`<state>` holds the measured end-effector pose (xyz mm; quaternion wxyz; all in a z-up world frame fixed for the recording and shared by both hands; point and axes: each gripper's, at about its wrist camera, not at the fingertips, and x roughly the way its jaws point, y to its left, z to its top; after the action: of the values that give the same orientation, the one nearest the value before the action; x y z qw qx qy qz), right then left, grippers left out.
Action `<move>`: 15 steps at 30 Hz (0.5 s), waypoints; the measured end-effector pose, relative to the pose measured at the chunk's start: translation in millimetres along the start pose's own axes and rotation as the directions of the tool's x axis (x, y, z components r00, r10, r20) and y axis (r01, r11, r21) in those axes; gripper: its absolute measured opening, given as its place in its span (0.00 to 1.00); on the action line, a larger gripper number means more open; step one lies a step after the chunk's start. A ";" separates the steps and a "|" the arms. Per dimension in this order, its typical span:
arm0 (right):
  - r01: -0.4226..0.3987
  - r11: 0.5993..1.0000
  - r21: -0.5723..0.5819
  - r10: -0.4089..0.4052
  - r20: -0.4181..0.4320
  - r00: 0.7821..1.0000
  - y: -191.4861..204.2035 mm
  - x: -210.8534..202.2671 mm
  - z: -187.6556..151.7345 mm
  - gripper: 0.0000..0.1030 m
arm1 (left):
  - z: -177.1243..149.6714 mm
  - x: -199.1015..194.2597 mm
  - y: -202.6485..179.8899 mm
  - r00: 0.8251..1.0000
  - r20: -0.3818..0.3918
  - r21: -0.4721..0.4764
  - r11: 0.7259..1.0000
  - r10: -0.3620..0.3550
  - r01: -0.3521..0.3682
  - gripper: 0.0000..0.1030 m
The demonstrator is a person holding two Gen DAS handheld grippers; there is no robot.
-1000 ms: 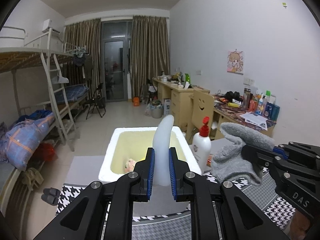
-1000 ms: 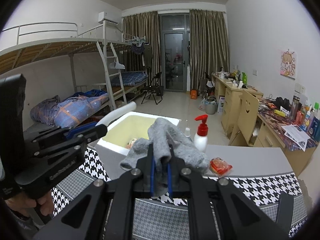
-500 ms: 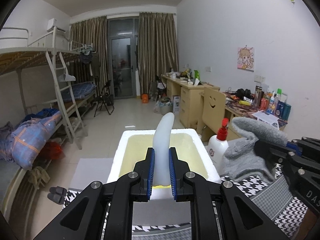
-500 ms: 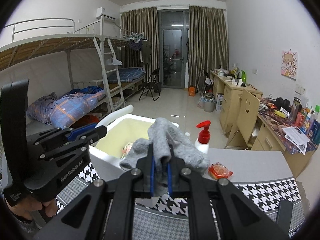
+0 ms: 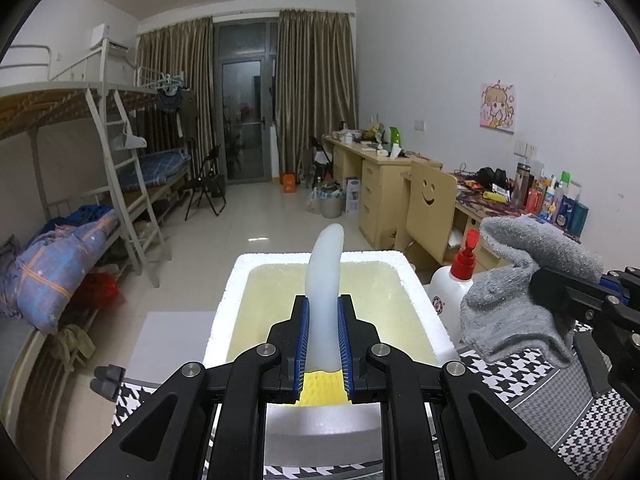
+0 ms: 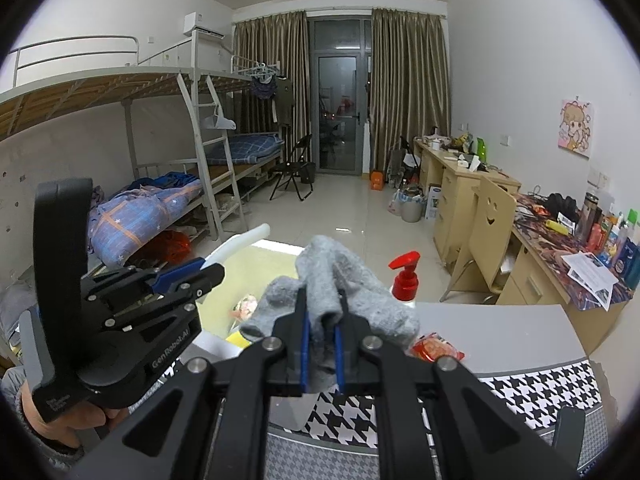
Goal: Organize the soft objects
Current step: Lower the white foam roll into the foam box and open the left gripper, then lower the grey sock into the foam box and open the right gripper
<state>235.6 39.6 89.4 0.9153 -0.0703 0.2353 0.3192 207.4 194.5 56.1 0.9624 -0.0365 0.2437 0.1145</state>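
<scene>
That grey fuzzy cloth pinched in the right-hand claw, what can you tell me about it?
The grey fuzzy cloth looks like a soft, thick knitted sock or small towel, crumpled and folded. The right claw is shut on its middle, so one lump stands up above the blue pads while the ends flop down on both sides. It hangs in the air above the black-and-white houndstooth mat, beside the white foam box and in front of the white pump bottle with a red top. Nothing but the claw touches it.
</scene>
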 end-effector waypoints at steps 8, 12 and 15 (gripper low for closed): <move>0.000 1.000 0.003 0.000 -0.013 1.000 -0.8 8.6 0.1 0.13 | 1.7 25.5 7.1 0.998 -0.058 -0.017 1.000 -0.019 0.018 0.34; -0.002 1.000 0.009 0.002 -0.018 1.000 -2.7 11.9 1.2 0.13 | 0.8 21.5 13.3 0.999 -0.049 -0.025 1.000 -0.007 0.006 0.74; -0.002 1.000 0.006 0.002 -0.019 1.000 -2.0 15.0 1.9 0.13 | 1.0 12.6 17.1 1.000 -0.022 -0.025 0.999 0.019 -0.019 0.85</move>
<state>247.9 46.7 83.9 0.9129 -0.0703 0.2451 0.3187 214.6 213.8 50.7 0.9580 -0.0476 0.2530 0.1264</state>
